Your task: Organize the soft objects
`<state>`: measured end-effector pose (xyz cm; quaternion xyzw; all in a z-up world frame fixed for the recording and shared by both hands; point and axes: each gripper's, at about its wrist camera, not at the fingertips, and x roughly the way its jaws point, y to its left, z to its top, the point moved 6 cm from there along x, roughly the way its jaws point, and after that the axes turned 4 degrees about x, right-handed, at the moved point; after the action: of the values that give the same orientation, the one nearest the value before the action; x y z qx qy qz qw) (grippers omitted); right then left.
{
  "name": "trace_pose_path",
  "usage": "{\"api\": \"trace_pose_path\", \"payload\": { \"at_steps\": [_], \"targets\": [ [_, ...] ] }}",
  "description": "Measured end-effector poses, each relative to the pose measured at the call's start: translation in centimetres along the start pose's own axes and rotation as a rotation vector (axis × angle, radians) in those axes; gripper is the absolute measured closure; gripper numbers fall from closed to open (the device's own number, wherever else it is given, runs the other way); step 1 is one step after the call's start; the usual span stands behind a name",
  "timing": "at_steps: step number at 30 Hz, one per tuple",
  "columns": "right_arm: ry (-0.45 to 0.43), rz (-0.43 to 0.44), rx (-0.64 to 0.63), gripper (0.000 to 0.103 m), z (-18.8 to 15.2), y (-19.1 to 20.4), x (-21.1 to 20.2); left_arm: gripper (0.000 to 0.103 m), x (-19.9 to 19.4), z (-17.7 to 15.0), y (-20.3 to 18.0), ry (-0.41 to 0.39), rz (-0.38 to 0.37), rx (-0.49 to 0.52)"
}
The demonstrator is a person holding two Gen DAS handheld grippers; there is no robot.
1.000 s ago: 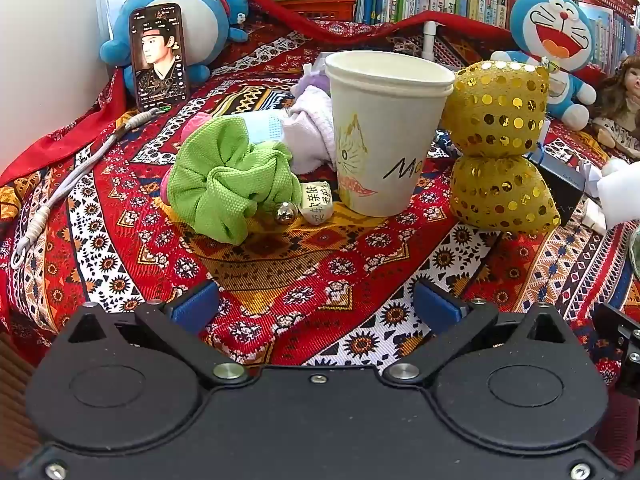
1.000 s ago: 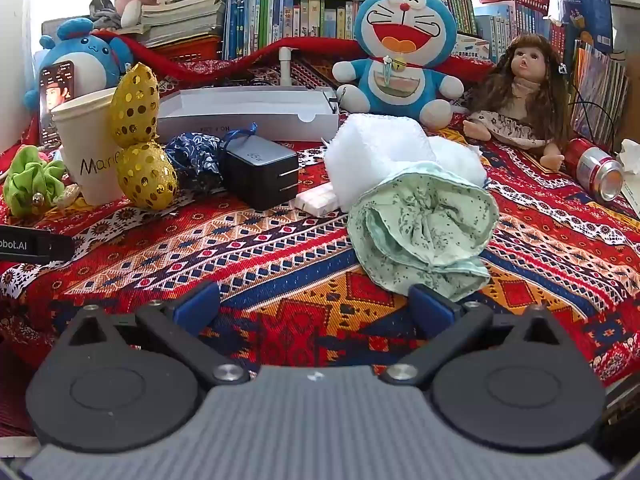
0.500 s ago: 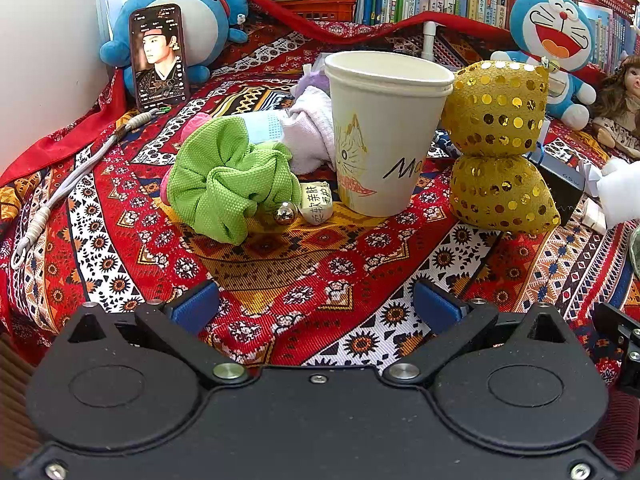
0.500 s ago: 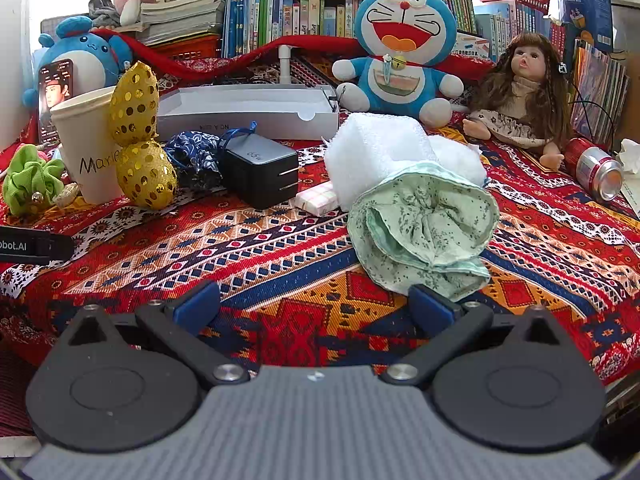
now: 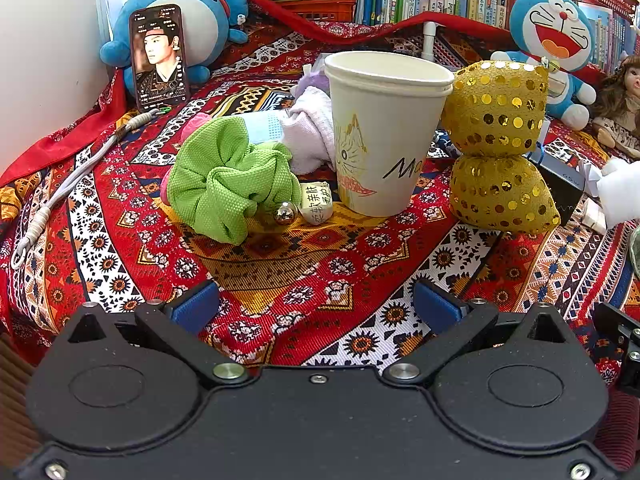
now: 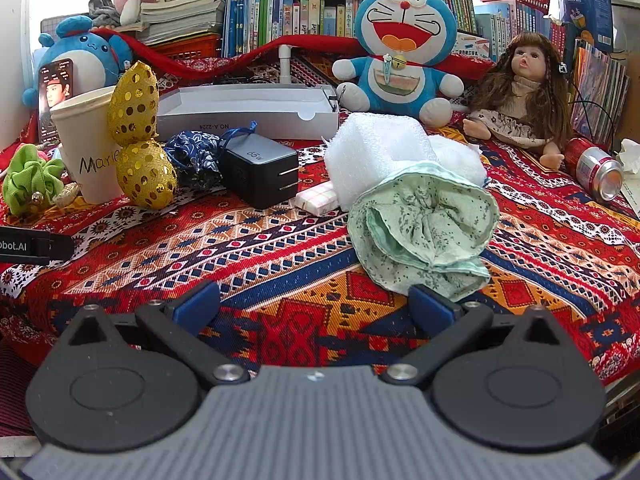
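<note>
Red patterned cloth covers the counter; nothing has shifted over the last second. Left tongs (image 5: 316, 306) gape wide, empty, short of the green scrunchie (image 5: 228, 178). Right tongs (image 6: 314, 306) equally wide, mint floral cloth (image 6: 424, 232) just beyond (untouched). Sorting not begun.

My right tongs (image 6: 314, 306) hang spread wide over the patterned cloth (image 6: 256, 248), gripping nothing; the rolled green floral cloth (image 6: 424, 236) lies just ahead, against a white towel (image 6: 380, 152).
</note>
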<state>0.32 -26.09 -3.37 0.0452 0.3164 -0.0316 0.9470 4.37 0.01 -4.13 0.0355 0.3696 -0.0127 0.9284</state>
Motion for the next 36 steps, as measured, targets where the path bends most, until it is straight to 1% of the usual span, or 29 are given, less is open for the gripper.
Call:
{"api": "trace_pose_path", "payload": {
  "at_steps": [31,36],
  "targets": [
    [0.000,0.000,0.000,0.000,-0.03,0.07,0.08,0.000,0.00,0.01,0.00,-0.002,0.001,0.000],
    [-0.003,0.000,0.000,0.000,-0.13,0.01,0.04,0.000,0.00,-0.05,0.00,-0.019,0.005,-0.002]
  ]
}}
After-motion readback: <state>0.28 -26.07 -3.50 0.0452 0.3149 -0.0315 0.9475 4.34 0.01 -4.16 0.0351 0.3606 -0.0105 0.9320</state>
